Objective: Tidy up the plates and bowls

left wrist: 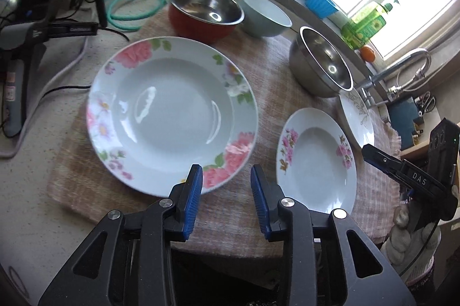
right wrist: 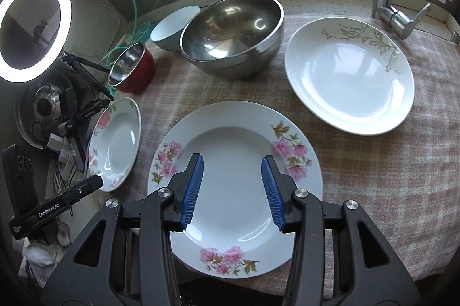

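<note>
Left wrist view shows the left gripper (left wrist: 226,192), its blue jaws apart and holding nothing, above the checked pink cloth (left wrist: 267,82). Left of the big shiny steel bowl (left wrist: 322,67) lie the big white plate with pink roses (left wrist: 172,116), the red bowl with a steel inside (left wrist: 205,11) and the pale blue bowl (left wrist: 264,14). Below the steel bowl lies the small white plate with pink flowers (right wrist: 235,182); the right gripper (right wrist: 232,188) hangs over it, jaws apart and empty. Right of the steel bowl lies the white plate with grey leaves (right wrist: 349,76).

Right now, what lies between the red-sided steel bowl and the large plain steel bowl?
A pale blue ceramic bowl stands between the red-sided steel bowl and the large plain steel bowl, clearest in the left wrist view.
</note>
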The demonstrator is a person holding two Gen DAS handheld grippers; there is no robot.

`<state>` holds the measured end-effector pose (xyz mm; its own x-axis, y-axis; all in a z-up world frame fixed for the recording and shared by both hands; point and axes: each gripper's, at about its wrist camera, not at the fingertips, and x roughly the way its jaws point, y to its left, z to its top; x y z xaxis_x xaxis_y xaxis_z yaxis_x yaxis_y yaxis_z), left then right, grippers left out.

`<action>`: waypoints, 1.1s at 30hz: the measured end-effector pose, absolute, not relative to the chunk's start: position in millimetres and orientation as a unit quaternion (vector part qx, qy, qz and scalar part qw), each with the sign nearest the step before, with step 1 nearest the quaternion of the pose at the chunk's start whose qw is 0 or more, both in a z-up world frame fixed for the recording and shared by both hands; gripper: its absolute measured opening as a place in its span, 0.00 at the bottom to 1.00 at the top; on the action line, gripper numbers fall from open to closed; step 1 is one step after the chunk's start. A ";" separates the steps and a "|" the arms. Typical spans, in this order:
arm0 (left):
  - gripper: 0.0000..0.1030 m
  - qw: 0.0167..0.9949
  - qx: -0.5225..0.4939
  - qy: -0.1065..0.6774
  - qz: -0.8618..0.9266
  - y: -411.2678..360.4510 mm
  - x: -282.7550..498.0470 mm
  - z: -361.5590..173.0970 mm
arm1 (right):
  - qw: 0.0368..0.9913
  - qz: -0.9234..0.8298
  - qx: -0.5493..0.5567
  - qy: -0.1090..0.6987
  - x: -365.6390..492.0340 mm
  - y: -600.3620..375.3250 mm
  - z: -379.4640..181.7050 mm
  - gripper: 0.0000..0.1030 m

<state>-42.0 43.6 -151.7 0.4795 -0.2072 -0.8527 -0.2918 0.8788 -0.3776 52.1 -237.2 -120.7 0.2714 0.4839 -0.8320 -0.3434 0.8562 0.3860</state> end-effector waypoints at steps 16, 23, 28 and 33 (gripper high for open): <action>0.32 0.825 -0.292 0.468 0.123 143.9 -41.2 -163.3 | 0.736 0.351 0.060 0.575 70.3 -122.5 -139.2 0.43; 0.31 0.813 -0.309 0.480 0.113 153.5 -31.7 -179.7 | 0.717 0.360 0.055 0.595 78.9 -90.5 -155.8 0.41; 0.24 0.811 -0.308 0.485 0.106 153.6 -27.9 -185.0 | 0.707 0.364 0.043 0.605 81.7 -72.5 -166.6 0.31; 0.17 0.808 -0.310 0.490 0.101 152.5 -25.3 -189.2 | 0.699 0.370 0.033 0.611 82.8 -60.0 -174.0 0.19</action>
<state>-25.3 152.5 -189.2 0.4990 -0.1406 -0.8551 -0.4665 0.7880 -0.4017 82.8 -60.0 -174.0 -0.0210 0.5583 -0.8293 -0.4764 0.7237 0.4993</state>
